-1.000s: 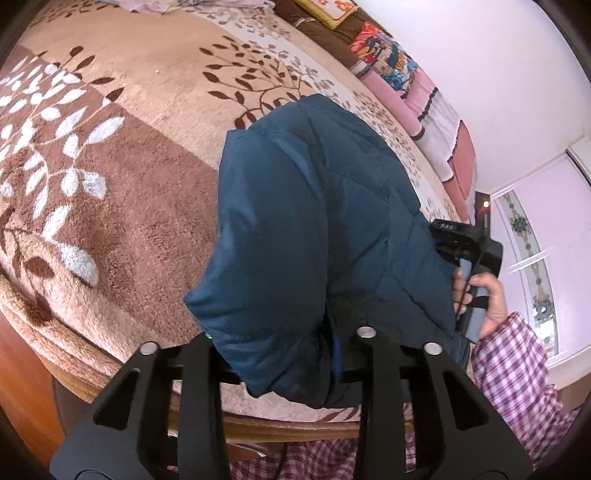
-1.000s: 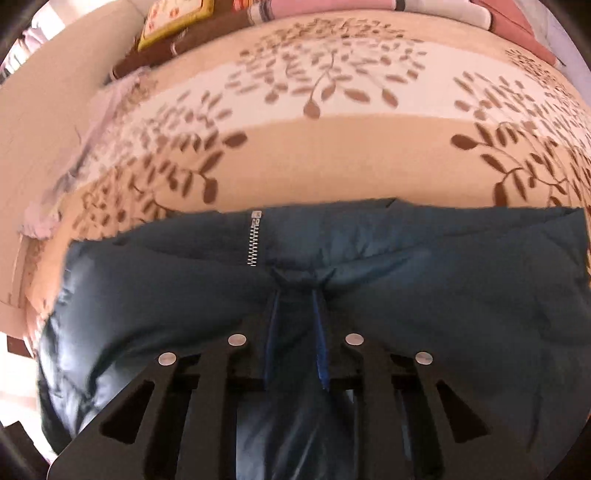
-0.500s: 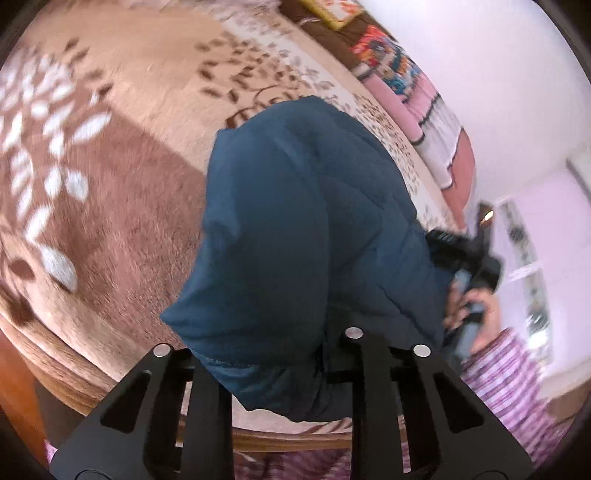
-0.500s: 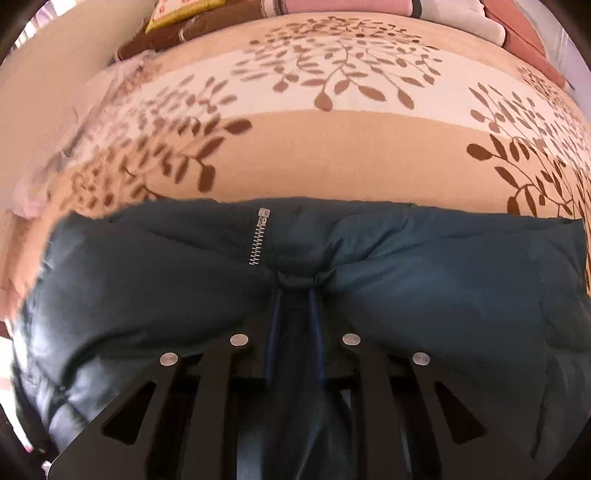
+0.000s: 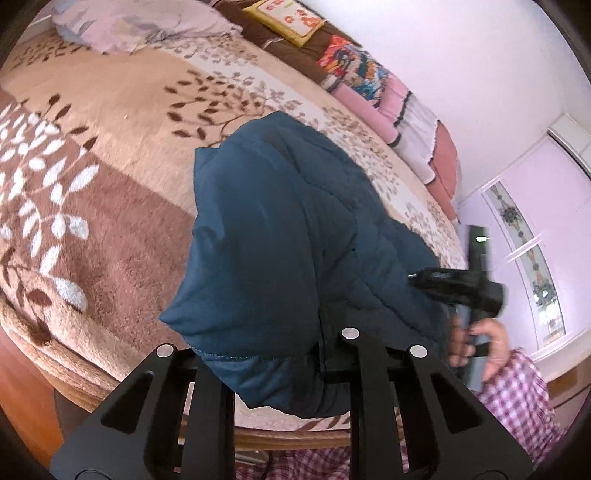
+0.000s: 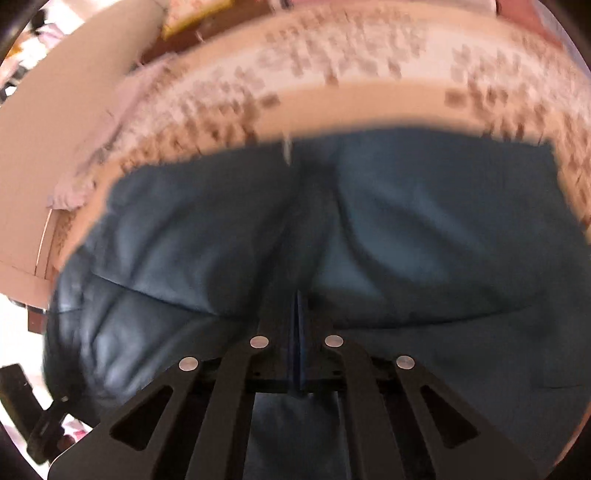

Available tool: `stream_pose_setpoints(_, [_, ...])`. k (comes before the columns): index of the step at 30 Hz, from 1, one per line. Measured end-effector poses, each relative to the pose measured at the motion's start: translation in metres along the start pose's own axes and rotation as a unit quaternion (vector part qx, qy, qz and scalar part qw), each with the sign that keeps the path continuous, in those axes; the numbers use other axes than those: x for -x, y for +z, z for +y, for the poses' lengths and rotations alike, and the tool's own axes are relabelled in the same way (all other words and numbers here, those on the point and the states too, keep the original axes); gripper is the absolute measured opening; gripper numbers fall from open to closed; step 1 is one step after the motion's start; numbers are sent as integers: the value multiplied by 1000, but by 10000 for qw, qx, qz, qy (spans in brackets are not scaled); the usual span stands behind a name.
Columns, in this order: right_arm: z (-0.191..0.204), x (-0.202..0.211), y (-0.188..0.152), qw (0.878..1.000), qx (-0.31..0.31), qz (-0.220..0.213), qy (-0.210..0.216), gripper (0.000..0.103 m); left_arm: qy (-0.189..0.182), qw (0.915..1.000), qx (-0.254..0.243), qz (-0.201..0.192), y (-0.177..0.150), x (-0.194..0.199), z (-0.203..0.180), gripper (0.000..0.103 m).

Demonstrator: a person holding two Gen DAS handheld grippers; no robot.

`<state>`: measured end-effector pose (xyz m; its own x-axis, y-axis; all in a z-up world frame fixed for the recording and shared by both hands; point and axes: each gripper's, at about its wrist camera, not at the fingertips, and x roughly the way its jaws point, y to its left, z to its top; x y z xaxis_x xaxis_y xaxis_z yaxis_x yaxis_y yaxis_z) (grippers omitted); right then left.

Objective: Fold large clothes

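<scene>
A dark blue padded jacket point(image 5: 280, 229) hangs lifted over the leafy bed blanket point(image 5: 110, 206). It drapes over my left gripper point(image 5: 280, 354), whose jaws are shut on its lower edge; the fingertips are hidden under the cloth. In the left wrist view my right gripper point(image 5: 412, 275) bites into the jacket's far side, held by a hand point(image 5: 484, 343). The right wrist view is blurred. There the jacket point(image 6: 424, 240) fills the lower half, and my right gripper point(image 6: 299, 295) has its blue pads pressed almost together on a thin fold of it.
Stacked pillows and folded quilts point(image 5: 373, 96) line the far side of the bed, and a lilac cloth point(image 5: 140, 26) lies at the far left. The bed's wooden edge point(image 5: 295, 437) is close below me. Beyond the plaid sleeve point(image 5: 517, 398) stand lilac wardrobe doors point(image 5: 524, 236).
The left jaws narrowed onto the jacket and lifted it a little. The right pads came together on the fold, and the right view moved and blurred, with the jacket bunching larger in it.
</scene>
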<state>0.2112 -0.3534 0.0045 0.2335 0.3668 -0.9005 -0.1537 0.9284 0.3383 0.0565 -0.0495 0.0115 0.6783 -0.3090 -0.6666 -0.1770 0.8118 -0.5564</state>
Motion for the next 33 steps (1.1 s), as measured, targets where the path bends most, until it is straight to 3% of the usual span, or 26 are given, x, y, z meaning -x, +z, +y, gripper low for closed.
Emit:
stream_pose_setpoints(5, [5, -16, 0, 9998, 157, 40, -143, 1, -27, 9990, -400, -201, 2, 11, -23, 18])
stream_pose_setpoints(10, [-3, -12, -1, 10000, -57, 3, 6, 0, 27, 9973, -669, -310, 5, 20, -43, 18])
stream_pose_setpoints(14, [-3, 25, -5, 9985, -114, -437, 300, 1, 49, 9970, -701, -322, 7, 22, -43, 18])
stream_pose_setpoints(18, [3, 78, -36, 9950, 90, -770, 625, 1, 41, 9966, -733, -363, 4, 24, -45, 18])
stream_pose_setpoints(21, [5, 90, -74, 9943, 122, -592, 878, 3, 22, 9962, -770, -395, 2, 26, -48, 18])
stream_pose_setpoints(24, [7, 70, -98, 9967, 150, -260, 756, 3, 30, 9960, -798, -400, 2, 26, -51, 18])
stream_pose_setpoints(27, [2, 38, -103, 9974, -60, 107, 711, 3, -21, 9958, -841, -353, 1, 27, -55, 18])
stream_pose_setpoints(33, [2, 1, -97, 9976, -59, 327, 602, 1, -76, 9893, -1393, -428, -10, 30, -88, 18])
